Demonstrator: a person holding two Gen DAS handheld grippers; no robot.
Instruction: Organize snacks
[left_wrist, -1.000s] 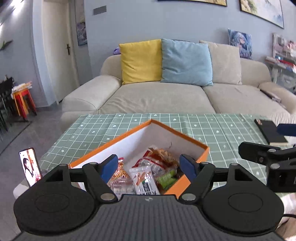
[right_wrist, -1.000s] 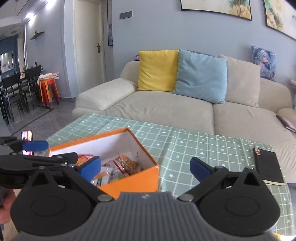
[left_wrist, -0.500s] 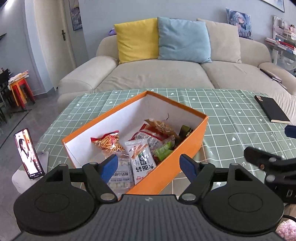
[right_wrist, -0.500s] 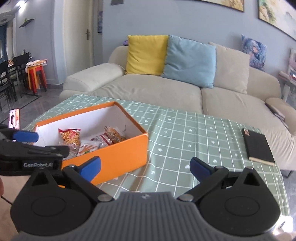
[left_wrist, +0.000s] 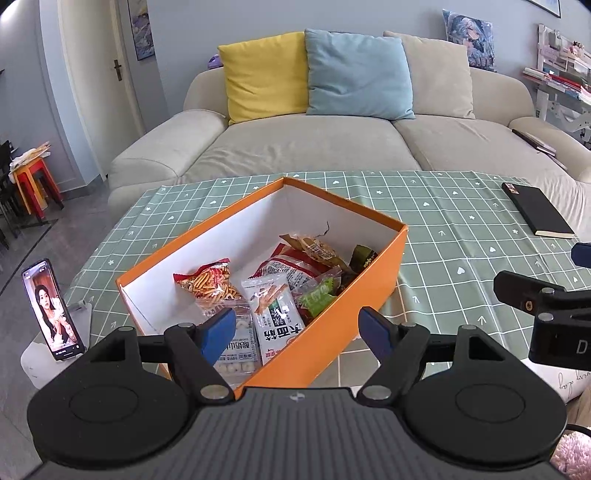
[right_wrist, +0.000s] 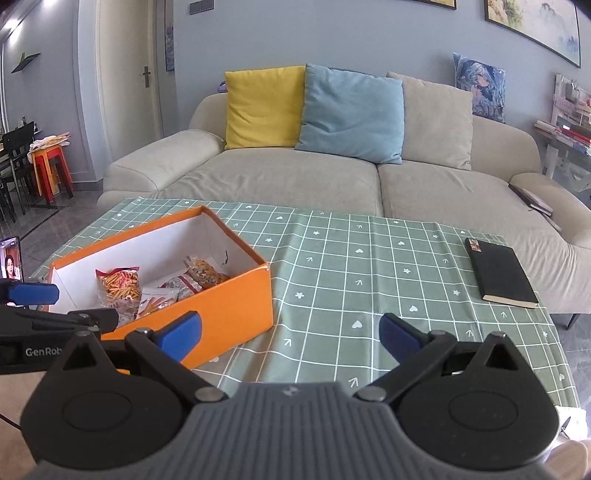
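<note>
Two tools apart and empty above a counter with an open orange box of snacks.

Left tool (left_wrist: 297, 332) poised over the near corner of the orange box (left_wrist: 373, 284), blue pads spread wide, nothing between them. Right tool (right_wrist: 290, 328) likewise spread, hovering over bare green checked cloth on the counter (right_wrist: 369, 280), just right of the box. Inside the box: a bag of orange sticks (left_wrist: 208, 282), a white packet with black print (left_wrist: 275, 321), a green wrapper (left_wrist: 317, 297), more packets half buried beneath; lower edges hidden by the near wall and the left tool. Black notebook (right_wrist: 500, 273) well apart near the far right edge. Phone (left_wrist: 51, 310) propped upright at the left, stand partly cut off.
</note>
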